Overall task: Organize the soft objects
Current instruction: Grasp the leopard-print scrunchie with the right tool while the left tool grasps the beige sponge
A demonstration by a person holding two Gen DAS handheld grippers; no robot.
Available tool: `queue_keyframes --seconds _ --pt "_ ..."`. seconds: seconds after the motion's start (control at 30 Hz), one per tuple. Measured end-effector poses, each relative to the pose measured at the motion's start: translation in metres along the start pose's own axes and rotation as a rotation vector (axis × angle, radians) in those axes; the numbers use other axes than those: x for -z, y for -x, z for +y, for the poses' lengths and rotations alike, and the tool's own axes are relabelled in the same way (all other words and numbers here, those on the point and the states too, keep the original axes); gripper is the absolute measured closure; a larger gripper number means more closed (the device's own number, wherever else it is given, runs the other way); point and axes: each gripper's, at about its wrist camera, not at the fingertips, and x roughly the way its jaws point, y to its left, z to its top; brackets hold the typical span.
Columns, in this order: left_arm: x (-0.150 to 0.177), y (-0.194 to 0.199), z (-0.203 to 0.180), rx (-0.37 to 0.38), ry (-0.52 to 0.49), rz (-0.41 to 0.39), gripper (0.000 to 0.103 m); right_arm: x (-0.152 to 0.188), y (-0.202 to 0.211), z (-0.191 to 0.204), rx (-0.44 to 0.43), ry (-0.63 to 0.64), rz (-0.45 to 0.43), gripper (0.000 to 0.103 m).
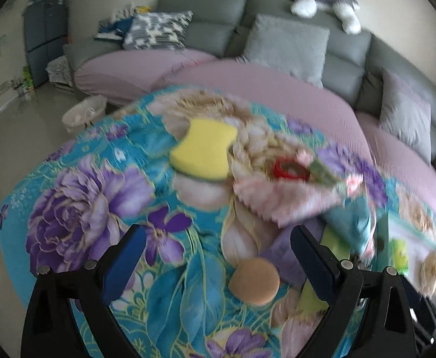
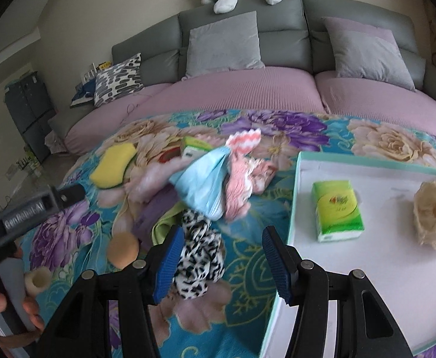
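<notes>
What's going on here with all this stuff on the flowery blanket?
A person is sorting soft things into a shallow white box with two handheld grippers. A green tissue pack and a cream knitted piece already lie in the box. The right gripper is open and holds nothing, next to a leopard-print cloth. The left gripper is open and empty too, above a tan round puff. A yellow sponge is still on the blanket.

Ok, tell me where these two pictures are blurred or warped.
Left wrist view: motion smear across the yellow sponge, red ring and pink cloth; the sofa bows with the fisheye. Right wrist view: sharper, the green tissue pack in the white tray reads clearly, though the blue cloth is soft; dark vignette in the corners of both.
</notes>
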Motion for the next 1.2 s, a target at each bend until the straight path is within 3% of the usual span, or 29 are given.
queue_keyframes --seconds 0.37,0.47,0.57,0.63,0.83,1.2 --pt "0.015 -0.025 -0.014 0.026 -0.079 0.136 0.006 0.01 -0.014 0.012 -0.003 0.026 0.062 0.046" --pt "0.021 -0.034 -0.021 0.028 -0.105 0.178 0.006 0.01 -0.018 0.01 -0.014 0.018 0.075 0.051" --pt "0.025 -0.041 -0.026 0.04 -0.131 0.206 0.015 0.01 -0.023 0.01 -0.033 0.012 0.091 0.057" --pt "0.028 -0.045 -0.029 0.053 -0.143 0.233 0.032 0.01 -0.029 0.009 -0.05 0.007 0.104 0.061" --pt "0.034 -0.052 -0.036 0.054 -0.182 0.265 0.049 0.013 -0.037 0.008 -0.06 -0.009 0.132 0.064" --pt "0.029 -0.049 -0.038 0.086 -0.171 0.242 0.052 0.013 -0.047 0.001 -0.074 -0.049 0.154 0.066"
